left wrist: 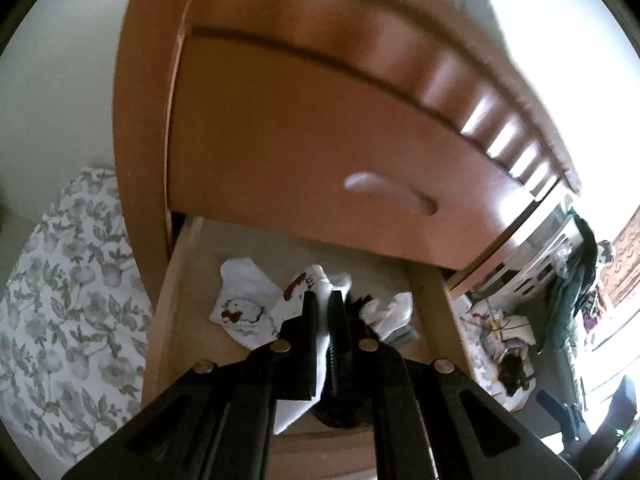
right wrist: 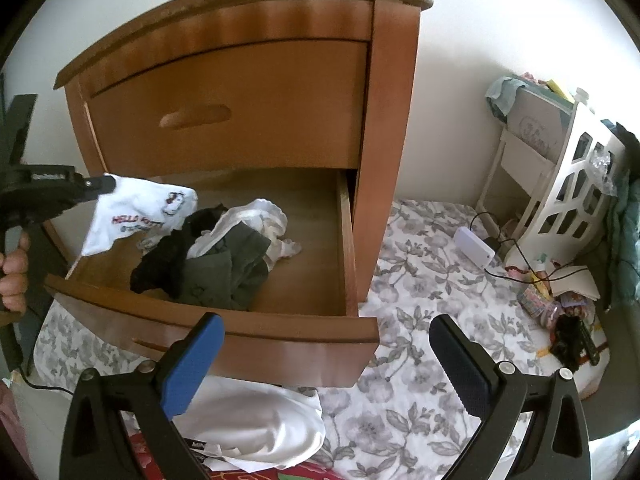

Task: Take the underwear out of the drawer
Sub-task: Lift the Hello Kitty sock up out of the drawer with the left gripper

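Observation:
The wooden nightstand's bottom drawer (right wrist: 280, 336) stands pulled out. My left gripper (right wrist: 102, 184) is shut on a corner of white underwear with a red Hello Kitty print (right wrist: 136, 216) and holds it above the drawer's left side. In the left wrist view the same white underwear (left wrist: 256, 300) is pinched between the black fingers of the left gripper (left wrist: 324, 300), over the drawer (left wrist: 176, 300). A black lace piece (right wrist: 168, 256), a grey-green garment (right wrist: 224, 272) and white garments (right wrist: 264, 216) lie in the drawer. My right gripper (right wrist: 326, 324) hangs open in front of the drawer with nothing between its blue pads.
The closed upper drawer (right wrist: 228, 108) sits above. A person's hand (right wrist: 14, 276) grips the left tool. White cloth (right wrist: 260, 424) lies below the drawer front on a floral cover (right wrist: 420, 280). A white shelf (right wrist: 568, 184), a white box with cables (right wrist: 474, 248) and clutter stand at the right.

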A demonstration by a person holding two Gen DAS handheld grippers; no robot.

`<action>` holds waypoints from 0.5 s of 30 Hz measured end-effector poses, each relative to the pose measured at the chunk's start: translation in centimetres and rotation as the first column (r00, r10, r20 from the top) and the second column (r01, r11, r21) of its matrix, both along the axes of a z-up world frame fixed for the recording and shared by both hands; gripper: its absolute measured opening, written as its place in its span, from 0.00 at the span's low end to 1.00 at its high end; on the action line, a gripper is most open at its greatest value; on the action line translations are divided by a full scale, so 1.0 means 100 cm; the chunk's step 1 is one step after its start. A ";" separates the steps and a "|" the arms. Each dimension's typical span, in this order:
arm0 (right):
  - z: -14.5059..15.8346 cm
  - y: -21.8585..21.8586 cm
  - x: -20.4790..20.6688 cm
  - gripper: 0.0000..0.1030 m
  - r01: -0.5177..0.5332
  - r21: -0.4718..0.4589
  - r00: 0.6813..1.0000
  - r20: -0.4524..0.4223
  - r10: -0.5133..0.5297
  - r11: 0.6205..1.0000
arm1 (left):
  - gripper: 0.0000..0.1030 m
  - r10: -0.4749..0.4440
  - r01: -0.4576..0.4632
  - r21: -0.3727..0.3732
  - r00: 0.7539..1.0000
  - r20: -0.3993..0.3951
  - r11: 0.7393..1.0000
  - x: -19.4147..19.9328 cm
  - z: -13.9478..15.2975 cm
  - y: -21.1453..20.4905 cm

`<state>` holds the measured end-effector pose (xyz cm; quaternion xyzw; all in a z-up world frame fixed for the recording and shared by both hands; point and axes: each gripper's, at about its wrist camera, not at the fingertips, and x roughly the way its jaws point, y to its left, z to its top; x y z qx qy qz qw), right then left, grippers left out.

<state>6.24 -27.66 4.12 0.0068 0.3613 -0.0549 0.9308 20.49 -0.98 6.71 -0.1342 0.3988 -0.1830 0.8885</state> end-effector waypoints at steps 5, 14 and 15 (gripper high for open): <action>0.008 -0.002 -0.008 1.00 0.007 0.007 1.000 0.022 -0.007 1.000 | 0.05 0.005 -0.003 -0.039 0.999 0.048 0.999 -0.022 0.024 0.007; 0.022 -0.003 -0.025 1.00 0.009 0.020 0.998 0.065 -0.010 1.000 | 0.05 -0.009 0.021 -0.096 0.993 0.122 0.995 -0.062 0.060 0.014; 0.024 -0.004 -0.026 1.00 0.010 0.021 0.997 0.070 -0.011 1.000 | 0.05 -0.012 0.025 -0.100 0.992 0.129 0.995 -0.066 0.064 0.013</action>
